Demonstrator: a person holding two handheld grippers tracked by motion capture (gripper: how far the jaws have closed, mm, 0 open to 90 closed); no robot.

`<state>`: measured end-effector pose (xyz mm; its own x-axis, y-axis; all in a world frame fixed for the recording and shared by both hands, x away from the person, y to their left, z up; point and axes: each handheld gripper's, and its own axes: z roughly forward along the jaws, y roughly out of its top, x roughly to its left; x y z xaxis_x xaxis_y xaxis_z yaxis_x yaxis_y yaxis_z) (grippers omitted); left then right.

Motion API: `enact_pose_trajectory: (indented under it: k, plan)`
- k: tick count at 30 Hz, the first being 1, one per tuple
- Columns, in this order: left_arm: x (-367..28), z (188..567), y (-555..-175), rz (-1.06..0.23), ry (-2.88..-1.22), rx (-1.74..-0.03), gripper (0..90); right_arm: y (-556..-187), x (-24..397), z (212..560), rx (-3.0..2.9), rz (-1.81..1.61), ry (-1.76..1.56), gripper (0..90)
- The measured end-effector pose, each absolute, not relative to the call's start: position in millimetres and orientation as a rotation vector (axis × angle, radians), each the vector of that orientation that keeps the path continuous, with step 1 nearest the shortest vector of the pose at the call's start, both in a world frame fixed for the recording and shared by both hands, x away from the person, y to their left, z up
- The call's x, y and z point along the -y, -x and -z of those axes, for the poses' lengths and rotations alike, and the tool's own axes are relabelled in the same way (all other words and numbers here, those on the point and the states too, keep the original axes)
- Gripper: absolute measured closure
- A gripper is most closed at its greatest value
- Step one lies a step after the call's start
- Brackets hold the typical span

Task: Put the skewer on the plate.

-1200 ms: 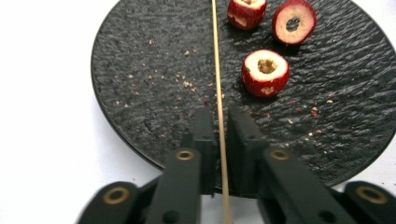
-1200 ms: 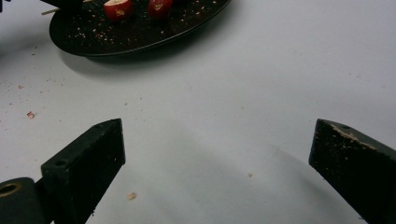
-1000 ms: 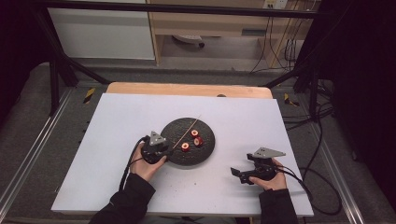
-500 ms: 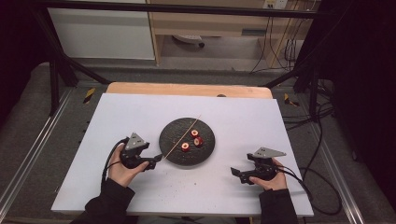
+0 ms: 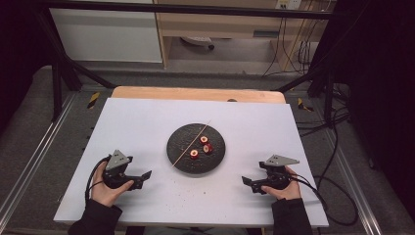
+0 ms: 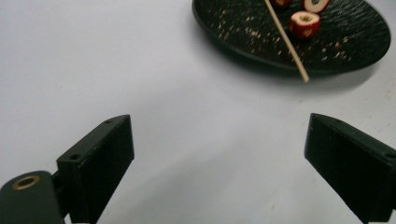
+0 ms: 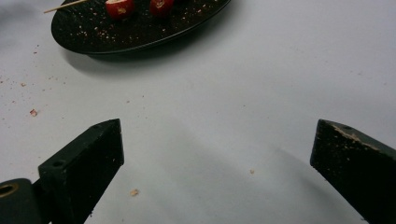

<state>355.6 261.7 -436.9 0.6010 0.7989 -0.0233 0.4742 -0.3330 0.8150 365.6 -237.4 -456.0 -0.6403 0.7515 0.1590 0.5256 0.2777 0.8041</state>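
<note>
A black round plate (image 5: 215, 159) sits in the middle of the white table. On it lie three red fruit pieces (image 5: 204, 139) and a thin wooden skewer (image 5: 191, 145) that slants across it and juts past its near-left rim. My left gripper (image 5: 143, 179) rests at the front left, well clear of the plate. Its jaws have just been opening and stand wide with nothing between them. The left gripper view has the gripper (image 6: 219, 140) over bare table, with the plate (image 6: 243, 42) and skewer (image 6: 287, 44) ahead. My right gripper (image 5: 248, 185) lies open at the front right, its jaws (image 7: 218, 140) empty, the plate (image 7: 140, 32) far ahead on the left.
Small crumbs (image 7: 33, 112) dot the white table sheet (image 5: 147, 122) near the plate. A wooden table edge (image 5: 195, 93) runs along the back. Cables (image 5: 323, 191) trail off the right gripper toward the table's right side.
My left gripper has pulled back leftward from the plate's left rim to the front left of the table, and its jaws have spread wide. The right gripper has kept still.
</note>
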Motion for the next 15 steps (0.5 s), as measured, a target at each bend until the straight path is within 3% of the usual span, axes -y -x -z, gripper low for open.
enact_pose_trajectory:
  k: [15]
  plan:
    - [-277, 452, -345, -0.484, -2.026, -1.006, 6.3, -365, 237, 457, -2.318, -1.268, -1.184, 1.6]
